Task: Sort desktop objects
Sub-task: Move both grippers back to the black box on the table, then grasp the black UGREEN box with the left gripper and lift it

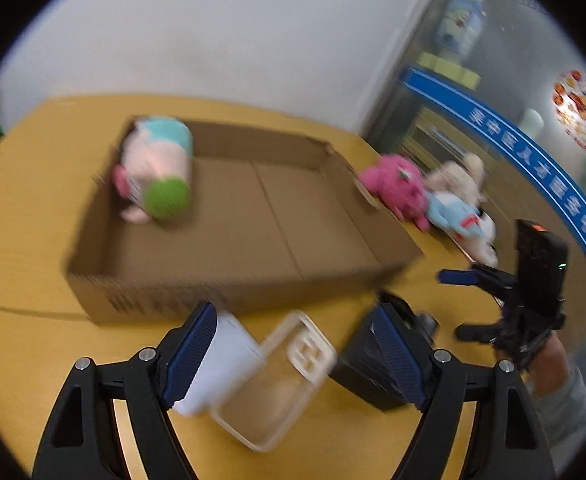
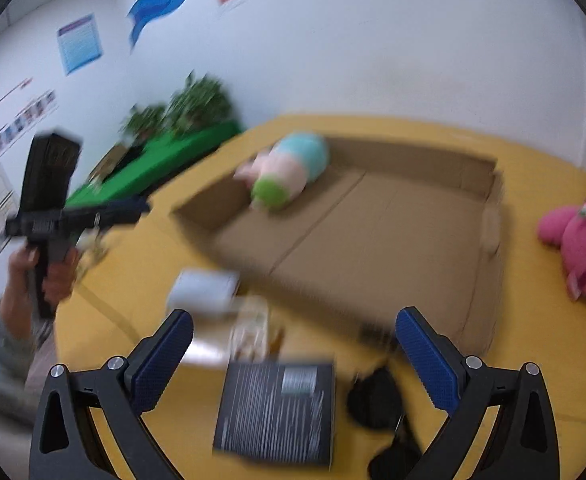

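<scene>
Counted on the yellow tabletop (image 1: 33, 216), left to right in the left wrist view: one shallow cardboard box (image 1: 229, 236), one white box (image 1: 213, 364), one clear phone case (image 1: 277, 376), one black box (image 1: 377, 368) and a row of three loose plush toys at the right. These are one pink plush (image 1: 397, 184), one cream plush (image 1: 457, 176) behind it and one blue-and-white plush (image 1: 465, 220) nearest. A fourth toy, a pastel plush (image 1: 157, 168) in pink, turquoise and green, lies inside the cardboard box at its far left corner, its long axis running near to far with the green end toward the camera.

The cardboard box has its long axis left to right, its open side up, and its floor otherwise bare.

The left gripper (image 1: 293, 356) has its fingers spread wide, clamping nothing. The white box and the phone case lie between them in the frame, the white box just beside the left finger; contact cannot be judged through the blur. The phone case lies tilted, overlapping the white box, camera cutout toward the far right.

The right gripper (image 2: 293, 348) is likewise spread wide and holds nothing. In the right wrist view the black box (image 2: 277, 408), long axis near to far, lies between its fingers, and a dark pouch-like item (image 2: 377, 396) lies just to its right. The pink plush (image 2: 581, 256) sits at the far right, outside the cardboard box (image 2: 373, 232).
</scene>
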`<state>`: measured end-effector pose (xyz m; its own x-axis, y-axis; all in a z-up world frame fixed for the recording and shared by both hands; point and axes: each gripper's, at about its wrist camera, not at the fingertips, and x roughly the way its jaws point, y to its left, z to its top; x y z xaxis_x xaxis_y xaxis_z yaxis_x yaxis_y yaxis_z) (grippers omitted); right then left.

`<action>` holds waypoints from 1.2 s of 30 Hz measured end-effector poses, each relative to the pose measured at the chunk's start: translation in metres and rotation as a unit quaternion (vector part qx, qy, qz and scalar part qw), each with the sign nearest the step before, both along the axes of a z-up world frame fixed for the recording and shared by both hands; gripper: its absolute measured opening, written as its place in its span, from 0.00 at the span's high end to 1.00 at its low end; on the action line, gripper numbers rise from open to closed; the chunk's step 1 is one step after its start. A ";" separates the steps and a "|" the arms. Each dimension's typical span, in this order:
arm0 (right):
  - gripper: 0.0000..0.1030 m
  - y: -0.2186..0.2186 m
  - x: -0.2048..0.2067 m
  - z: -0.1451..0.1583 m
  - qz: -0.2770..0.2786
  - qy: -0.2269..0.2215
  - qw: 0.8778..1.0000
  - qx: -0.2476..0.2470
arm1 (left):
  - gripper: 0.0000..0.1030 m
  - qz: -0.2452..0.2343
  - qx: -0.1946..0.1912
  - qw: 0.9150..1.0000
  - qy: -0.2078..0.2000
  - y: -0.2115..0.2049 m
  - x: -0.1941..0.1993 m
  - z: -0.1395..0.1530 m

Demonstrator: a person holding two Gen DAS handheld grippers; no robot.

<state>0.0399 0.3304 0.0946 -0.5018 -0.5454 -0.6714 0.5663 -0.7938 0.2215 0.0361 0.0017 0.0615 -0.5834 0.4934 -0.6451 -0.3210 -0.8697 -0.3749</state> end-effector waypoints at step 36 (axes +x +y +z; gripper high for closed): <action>0.20 -0.072 0.086 -0.093 0.026 0.005 0.994 0.105 | 0.50 -0.092 0.029 0.991 -0.098 0.066 0.030 -0.082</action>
